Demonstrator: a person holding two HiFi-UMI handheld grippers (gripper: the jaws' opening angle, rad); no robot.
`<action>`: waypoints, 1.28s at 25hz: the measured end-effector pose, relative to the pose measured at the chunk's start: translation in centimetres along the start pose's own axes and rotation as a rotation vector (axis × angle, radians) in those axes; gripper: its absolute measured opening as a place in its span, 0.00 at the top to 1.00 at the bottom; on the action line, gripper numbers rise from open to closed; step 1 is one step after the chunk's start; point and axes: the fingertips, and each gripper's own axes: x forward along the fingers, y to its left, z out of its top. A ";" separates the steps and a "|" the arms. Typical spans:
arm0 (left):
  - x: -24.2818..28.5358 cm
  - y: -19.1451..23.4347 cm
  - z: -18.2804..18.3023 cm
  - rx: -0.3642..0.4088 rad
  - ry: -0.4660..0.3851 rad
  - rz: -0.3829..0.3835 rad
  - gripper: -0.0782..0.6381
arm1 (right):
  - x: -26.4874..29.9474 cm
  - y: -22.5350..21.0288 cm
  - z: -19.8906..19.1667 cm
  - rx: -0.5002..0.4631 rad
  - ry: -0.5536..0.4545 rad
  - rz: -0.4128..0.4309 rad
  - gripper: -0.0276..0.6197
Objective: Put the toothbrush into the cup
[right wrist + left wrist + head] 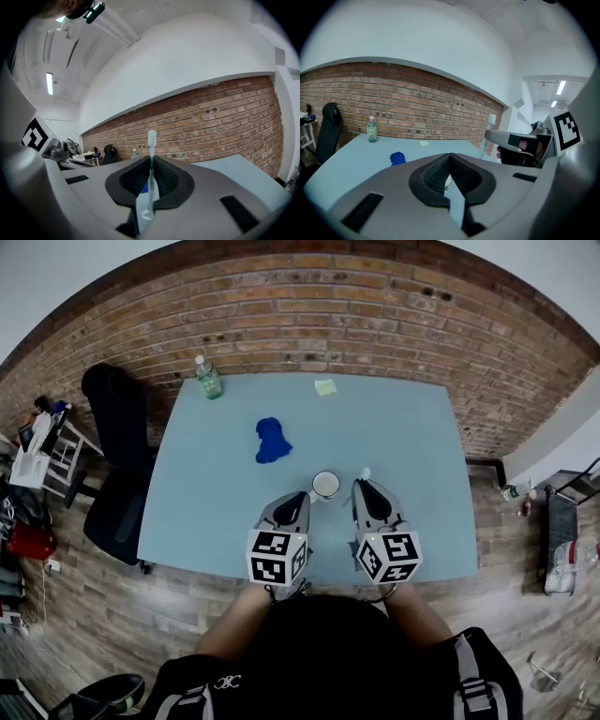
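A white cup (325, 485) stands on the light blue table (216, 512) near its front edge, between my two grippers. My right gripper (362, 484) is just right of the cup and shut on a pale toothbrush (151, 173). The brush stands upright with its bristle head (152, 137) above the jaws. In the left gripper view the toothbrush (489, 124) rises from the right gripper (506, 138). My left gripper (302, 495) sits just left of the cup with its jaws together and nothing between them (450, 157). A sliver of the cup (448, 181) shows behind them.
A crumpled blue cloth (271, 440) lies beyond the cup at mid-table. A green-tinted bottle (208, 378) stands at the back left corner and a yellow note (325, 386) at the back. A black chair (117, 446) is left of the table, a brick wall (309, 324) behind.
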 end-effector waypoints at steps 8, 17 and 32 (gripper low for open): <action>2.2 5.3 0.7 -0.047 -0.011 -0.031 0.88 | 4.1 1.4 0.4 -0.015 -0.025 -0.052 0.90; 5.0 6.2 0.4 -0.059 0.041 -0.057 0.88 | 6.7 -1.1 0.0 0.040 -0.052 -0.050 0.90; 6.0 7.8 -2.5 -0.086 0.127 0.073 0.88 | 11.8 -4.1 -9.8 0.072 0.148 0.014 0.90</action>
